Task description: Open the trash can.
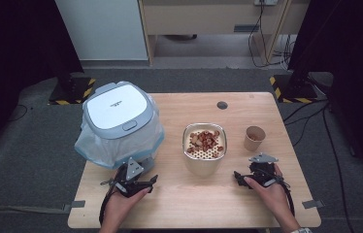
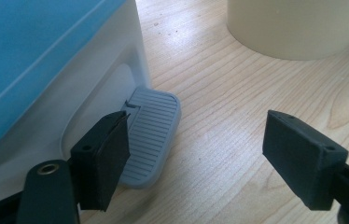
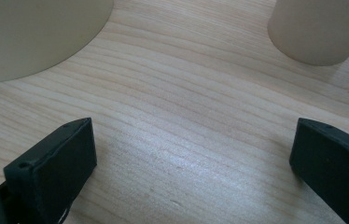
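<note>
A white pedal bin (image 1: 119, 114) with a grey-blue lid and a plastic liner stands on the left of the wooden table (image 1: 194, 206). Its grey ribbed pedal (image 2: 151, 130) lies just past the left jaw of my left gripper (image 2: 200, 158), which is open and holds nothing. In the high view my left gripper (image 1: 151, 183) rests on the table in front of the bin. A cream pot (image 1: 205, 165) holding brown nuts (image 1: 206, 140) on a perforated insert stands mid-table. My right gripper (image 1: 238, 178) lies to the pot's right, and in its own view it (image 3: 193, 161) is open over bare wood.
A brown paper cup (image 1: 254, 138) stands right of the pot, beyond the right gripper; it appears again (image 3: 319, 28) at the upper right of the right gripper view. The pot wall (image 3: 32, 32) is at the upper left there. A small round hole (image 1: 222, 105) marks the table's far side.
</note>
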Tool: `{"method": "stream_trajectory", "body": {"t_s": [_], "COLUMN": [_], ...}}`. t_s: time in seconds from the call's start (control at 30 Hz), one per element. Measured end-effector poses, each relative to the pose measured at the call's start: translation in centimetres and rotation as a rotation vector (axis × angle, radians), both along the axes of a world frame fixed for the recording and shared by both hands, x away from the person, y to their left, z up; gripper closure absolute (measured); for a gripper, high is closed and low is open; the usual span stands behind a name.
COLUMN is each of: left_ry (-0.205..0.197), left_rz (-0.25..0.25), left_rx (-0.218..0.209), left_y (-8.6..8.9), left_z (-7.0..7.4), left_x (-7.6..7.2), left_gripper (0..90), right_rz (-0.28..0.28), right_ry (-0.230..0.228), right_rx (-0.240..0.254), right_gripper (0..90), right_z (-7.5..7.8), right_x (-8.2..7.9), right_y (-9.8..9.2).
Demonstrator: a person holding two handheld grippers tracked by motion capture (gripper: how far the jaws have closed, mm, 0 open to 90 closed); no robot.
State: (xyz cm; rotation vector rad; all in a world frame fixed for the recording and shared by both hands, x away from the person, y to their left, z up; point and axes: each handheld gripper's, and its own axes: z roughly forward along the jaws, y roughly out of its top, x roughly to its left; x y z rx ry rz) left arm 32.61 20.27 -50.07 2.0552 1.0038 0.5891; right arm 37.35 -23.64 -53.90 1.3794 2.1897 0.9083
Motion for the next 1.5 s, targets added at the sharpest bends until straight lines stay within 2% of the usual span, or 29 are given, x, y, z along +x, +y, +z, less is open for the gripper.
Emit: {"method": "stream_trajectory", "body": {"t_s": [0.23,0.27,0.3,0.37,0.4,0.43,0.57,0.67,0.7,0.87,1.03,1.07,1.17,1.3,1.5], "left_ry": [-0.002,0.003,0.003,-0.004,-0.021,-0.025,-0.024,-0.032,-0.033,-0.025,0.002,0.005,0.008,0.023,0.017], "left_rz": [-0.003,-0.001,-0.001,0.013,0.034,0.04,0.039,0.034,0.042,0.072,0.072,0.064,0.063,0.065,0.071], "left_rx": [-0.01,-0.028,-0.028,-0.025,-0.019,-0.029,-0.051,-0.043,-0.058,-0.047,-0.04,-0.019,-0.004,-0.015,-0.017], "left_y": [0.0,0.1,0.1,0.4,0.6,0.7,0.7,0.7,0.8,1.5,1.5,1.2,1.0,1.0,1.0], "left_z": [0.1,0.1,0.1,0.2,0.5,0.5,0.6,0.7,0.7,0.3,-0.1,-0.4,-0.6,-0.8,-1.3], "left_x": [-0.1,-0.1,-0.1,0.0,0.0,0.0,0.1,0.3,0.6,1.5,1.8,1.9,2.2,2.3,2.3], "left_gripper": [29.8,31.8,34.0,41.2,45.4,47.8,63.2,73.1,75.7,86.5,89.6,89.6,89.7,89.7,89.7], "right_rz": [-0.018,-0.021,-0.023,-0.022,-0.017,-0.017,-0.017,-0.016,-0.016,-0.018,-0.019,-0.017,-0.016,-0.012,-0.011], "right_ry": [-0.006,-0.004,-0.004,-0.004,-0.004,-0.003,-0.006,-0.007,-0.006,-0.006,-0.004,-0.007,-0.004,-0.005,-0.005], "right_rx": [-0.005,-0.003,-0.002,-0.003,-0.005,-0.005,-0.006,-0.007,-0.005,-0.003,-0.002,-0.004,-0.003,-0.005,-0.005], "right_gripper": [1.9,1.9,1.9,1.9,1.9,1.9,1.8,1.9,1.9,1.8,1.8,1.8,1.8,1.8,1.8], "right_z": [0.0,0.0,0.0,0.0,0.0,0.0,0.0,0.0,0.0,0.0,0.0,0.0,0.0,0.0,0.0], "right_x": [-0.1,-0.2,-0.2,-0.2,-0.3,-0.3,-0.3,-0.3,-0.3,-0.3,-0.4,-0.4,-0.4,-0.4,-0.4], "right_y": [0.0,0.0,-0.1,-0.1,-0.2,-0.2,-0.2,-0.2,-0.2,-0.2,-0.2,-0.2,-0.2,-0.2,-0.2]}}
